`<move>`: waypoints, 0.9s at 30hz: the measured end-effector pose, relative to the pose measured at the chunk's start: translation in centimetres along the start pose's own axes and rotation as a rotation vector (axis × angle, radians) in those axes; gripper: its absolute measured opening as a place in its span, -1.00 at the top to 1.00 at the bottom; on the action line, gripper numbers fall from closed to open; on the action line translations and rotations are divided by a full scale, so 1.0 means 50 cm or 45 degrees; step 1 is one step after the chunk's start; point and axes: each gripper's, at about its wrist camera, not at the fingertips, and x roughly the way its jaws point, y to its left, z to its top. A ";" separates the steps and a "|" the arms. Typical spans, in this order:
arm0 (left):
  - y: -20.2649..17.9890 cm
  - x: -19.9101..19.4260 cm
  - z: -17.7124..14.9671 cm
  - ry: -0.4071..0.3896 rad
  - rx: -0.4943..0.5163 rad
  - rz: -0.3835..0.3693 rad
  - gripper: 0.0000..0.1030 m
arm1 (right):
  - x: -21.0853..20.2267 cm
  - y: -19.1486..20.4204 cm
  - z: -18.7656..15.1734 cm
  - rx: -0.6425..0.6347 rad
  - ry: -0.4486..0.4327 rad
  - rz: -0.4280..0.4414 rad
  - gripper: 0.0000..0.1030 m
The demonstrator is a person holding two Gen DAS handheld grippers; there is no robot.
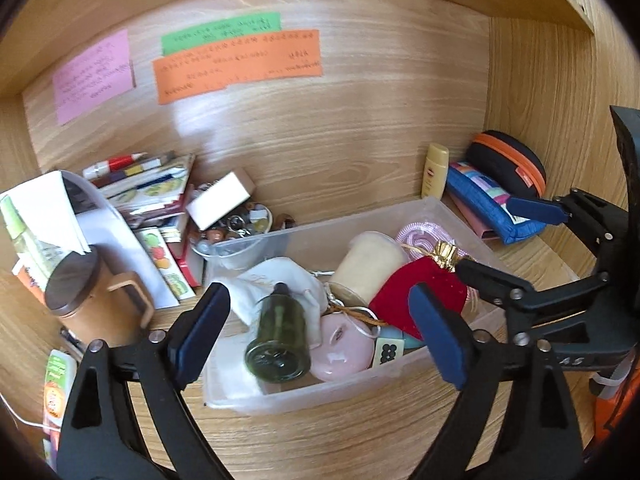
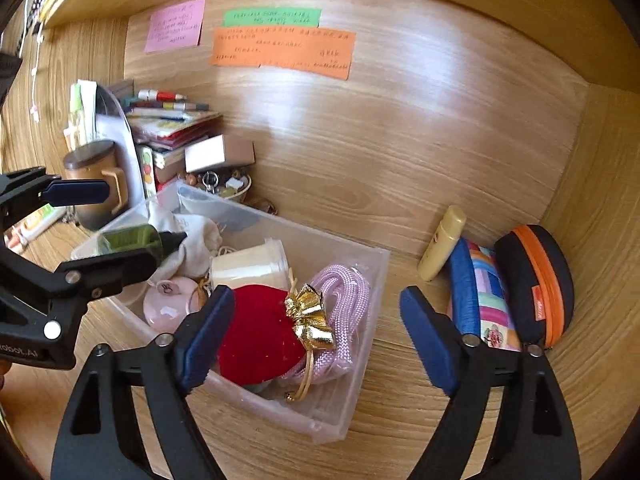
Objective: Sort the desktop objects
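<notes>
A clear plastic bin (image 1: 304, 394) (image 2: 344, 408) stands on the wooden desk. It holds a green glass bottle (image 1: 280, 336) (image 2: 132, 238), a white cloth pouch (image 1: 280, 276), a pink round case (image 1: 344, 350), a cream tub (image 1: 370, 262) (image 2: 250, 266), a red velvet pouch (image 1: 416, 292) (image 2: 258, 338) with a gold bow, and pink cord (image 2: 344, 300). My left gripper (image 1: 320, 328) is open, empty, above the bin's near side. My right gripper (image 2: 318, 334) is open, empty, over the bin's right end; it shows in the left wrist view (image 1: 500, 236) too.
At the right wall stand a yellow tube (image 2: 442, 242), a blue patchwork pouch (image 2: 478, 292) and a black and orange case (image 2: 536, 280). At the left are a brown lidded mug (image 1: 94, 300), stacked books (image 1: 156, 196), a white box (image 1: 220, 198) and a bowl of trinkets (image 1: 240, 224).
</notes>
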 end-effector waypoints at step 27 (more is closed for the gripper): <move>0.038 -0.163 -0.109 -0.115 -0.184 0.103 -0.92 | -0.177 0.057 -0.070 0.202 -0.071 0.119 -1.00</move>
